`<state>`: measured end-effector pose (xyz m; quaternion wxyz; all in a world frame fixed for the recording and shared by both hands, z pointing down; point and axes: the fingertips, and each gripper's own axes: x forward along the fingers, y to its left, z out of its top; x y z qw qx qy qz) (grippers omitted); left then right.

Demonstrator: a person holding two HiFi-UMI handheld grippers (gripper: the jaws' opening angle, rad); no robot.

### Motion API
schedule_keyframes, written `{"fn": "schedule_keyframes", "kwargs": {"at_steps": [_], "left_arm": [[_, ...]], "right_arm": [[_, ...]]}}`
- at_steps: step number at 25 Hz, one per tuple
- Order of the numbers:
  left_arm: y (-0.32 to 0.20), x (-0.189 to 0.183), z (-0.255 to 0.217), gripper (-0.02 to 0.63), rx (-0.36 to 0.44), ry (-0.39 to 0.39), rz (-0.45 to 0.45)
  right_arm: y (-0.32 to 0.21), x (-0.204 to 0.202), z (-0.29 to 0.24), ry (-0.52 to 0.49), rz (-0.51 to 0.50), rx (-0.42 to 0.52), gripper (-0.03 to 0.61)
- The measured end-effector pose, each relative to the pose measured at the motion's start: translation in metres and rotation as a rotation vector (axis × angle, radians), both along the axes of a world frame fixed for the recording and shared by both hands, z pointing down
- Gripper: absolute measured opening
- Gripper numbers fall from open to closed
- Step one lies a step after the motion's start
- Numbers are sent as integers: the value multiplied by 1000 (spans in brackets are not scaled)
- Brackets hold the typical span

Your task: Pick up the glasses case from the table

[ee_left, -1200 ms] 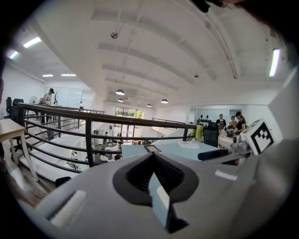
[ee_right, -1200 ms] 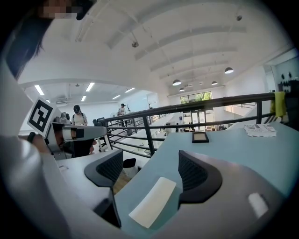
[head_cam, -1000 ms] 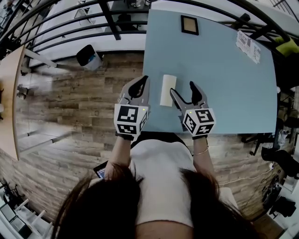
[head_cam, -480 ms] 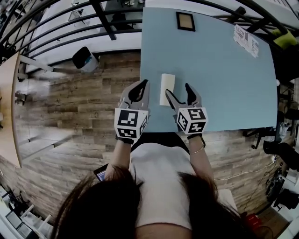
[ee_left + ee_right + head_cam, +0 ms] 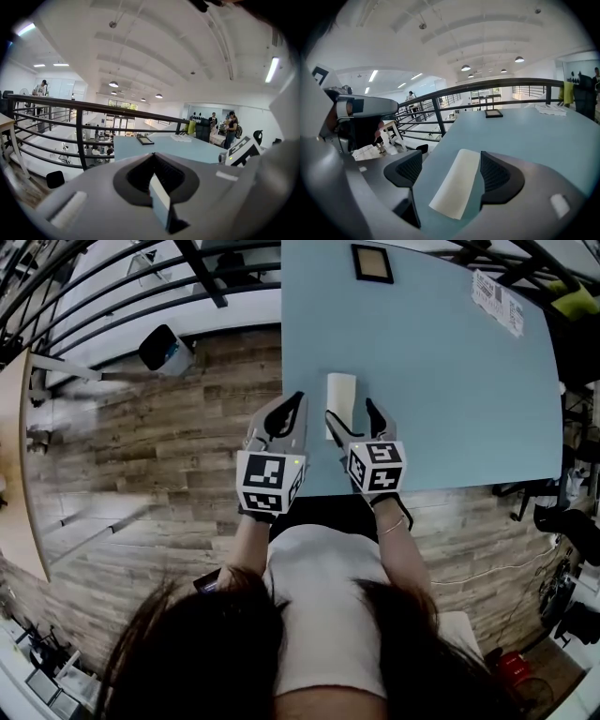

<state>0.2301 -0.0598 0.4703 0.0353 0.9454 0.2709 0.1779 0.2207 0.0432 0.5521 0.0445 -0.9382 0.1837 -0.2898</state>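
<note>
The glasses case is a white oblong lying flat on the light blue table, near its left front corner. My right gripper is open, and its two jaws stand on either side of the case's near end. In the right gripper view the case lies between the two dark pads with a gap on each side. My left gripper hovers just off the table's left edge, over the floor, jaws shut with nothing in them; its tips meet in the left gripper view.
A small dark picture frame and a printed sheet lie at the table's far side. A black railing runs to the left, with a dark bin on the wooden floor. People stand far off in the hall.
My right gripper has moved left and forward, from beside the case to having the case's near end between its open jaws. The left gripper stays shut beside it.
</note>
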Motion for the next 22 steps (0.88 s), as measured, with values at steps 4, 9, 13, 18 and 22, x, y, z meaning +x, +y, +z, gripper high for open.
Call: {"fn": "schedule_keyframes", "kwargs": {"at_steps": [4, 9, 13, 18, 22], "left_arm": [[-3, 0, 8, 57, 6, -15, 4], [-6, 1, 23, 57, 2, -46, -4], [-5, -1, 31, 57, 3, -61, 8], [-6, -4, 36, 57, 3, -71, 10], [-10, -3, 42, 57, 4, -79, 6]], "right_arm": [[-4, 3, 16, -21, 25, -19, 365], [-5, 4, 43, -67, 67, -61, 367], [-6, 2, 67, -117, 102, -77, 367], [-5, 0, 88, -147, 135, -119, 367], [-3, 3, 92, -136, 148, -163, 367]]}}
